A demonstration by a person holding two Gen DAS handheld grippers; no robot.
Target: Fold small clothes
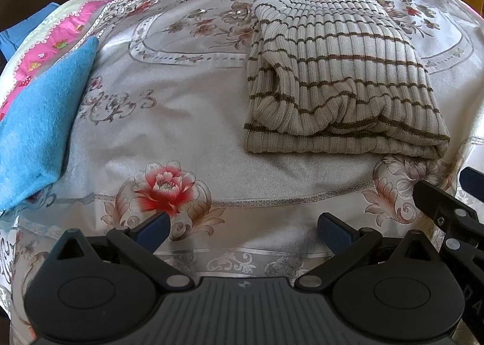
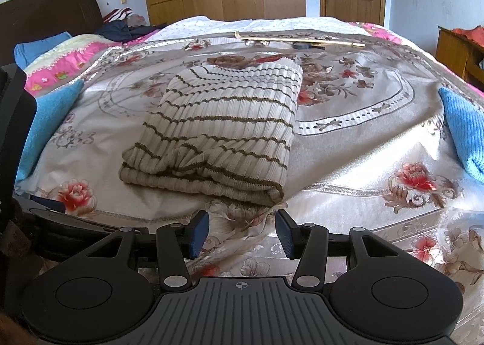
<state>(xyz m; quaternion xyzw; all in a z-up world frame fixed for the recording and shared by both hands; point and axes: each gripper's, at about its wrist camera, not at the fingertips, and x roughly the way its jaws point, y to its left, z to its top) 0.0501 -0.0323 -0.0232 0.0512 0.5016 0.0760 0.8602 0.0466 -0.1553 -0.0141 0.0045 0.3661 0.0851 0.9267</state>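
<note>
A cream ribbed sweater with thin brown stripes (image 1: 338,78) (image 2: 224,130) lies folded in a thick rectangle on the floral bedspread (image 1: 187,133) (image 2: 363,163). My left gripper (image 1: 243,228) hovers near the bed's front edge, left of and below the sweater, open with nothing between its blue pads. My right gripper (image 2: 242,231) sits just in front of the sweater's near right corner, open and empty. One black finger of the right gripper (image 1: 435,199) shows at the right edge of the left wrist view.
A blue fuzzy garment (image 1: 42,121) (image 2: 48,121) lies at the left and another blue knit piece (image 2: 466,130) at the right. A wooden stick (image 2: 299,39) and a small dark object rest at the bed's far side. Pink bedding, a dark headboard, wardrobe and door stand behind.
</note>
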